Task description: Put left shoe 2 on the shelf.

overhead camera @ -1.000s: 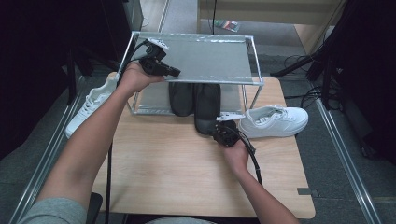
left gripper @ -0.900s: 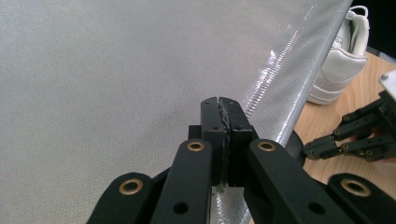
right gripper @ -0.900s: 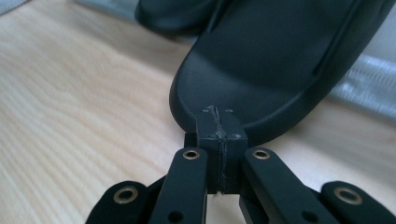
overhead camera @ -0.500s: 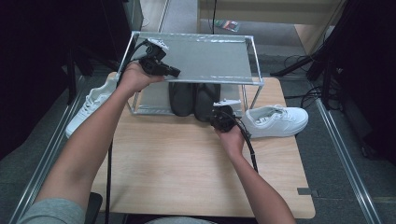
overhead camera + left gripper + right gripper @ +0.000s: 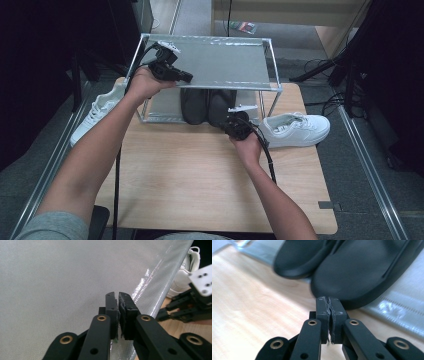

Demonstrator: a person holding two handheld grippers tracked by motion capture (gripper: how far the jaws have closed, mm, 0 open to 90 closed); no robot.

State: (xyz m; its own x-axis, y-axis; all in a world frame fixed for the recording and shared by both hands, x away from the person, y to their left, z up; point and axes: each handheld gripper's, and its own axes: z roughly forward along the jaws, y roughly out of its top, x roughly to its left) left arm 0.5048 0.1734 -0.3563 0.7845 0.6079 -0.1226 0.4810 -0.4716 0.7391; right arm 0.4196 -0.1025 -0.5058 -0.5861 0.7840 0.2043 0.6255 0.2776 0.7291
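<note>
A pair of black shoes [image 5: 207,105] stands side by side on the lower shelf of a metal rack, under its grey top shelf [image 5: 225,60]. My right gripper [image 5: 224,125] is at the front end of the right black shoe [image 5: 352,272]. Its jaws [image 5: 329,300] have just eased a hair but the pads still meet, with nothing between them. My left gripper [image 5: 187,78] hovers over the left part of the top shelf [image 5: 62,277]. Its jaws [image 5: 117,296] have just been opening and stand a slit apart, holding nothing.
One white sneaker [image 5: 295,130] lies on the wooden table [image 5: 190,175] right of the rack, and also shows as a white sneaker [image 5: 185,272] past the shelf edge. Another white sneaker [image 5: 97,112] lies off the table's left edge. Cables trail from both grippers.
My right gripper has moved toward the rack, and the right black shoe has slid further in under the top shelf. The left hand has stayed in place.
</note>
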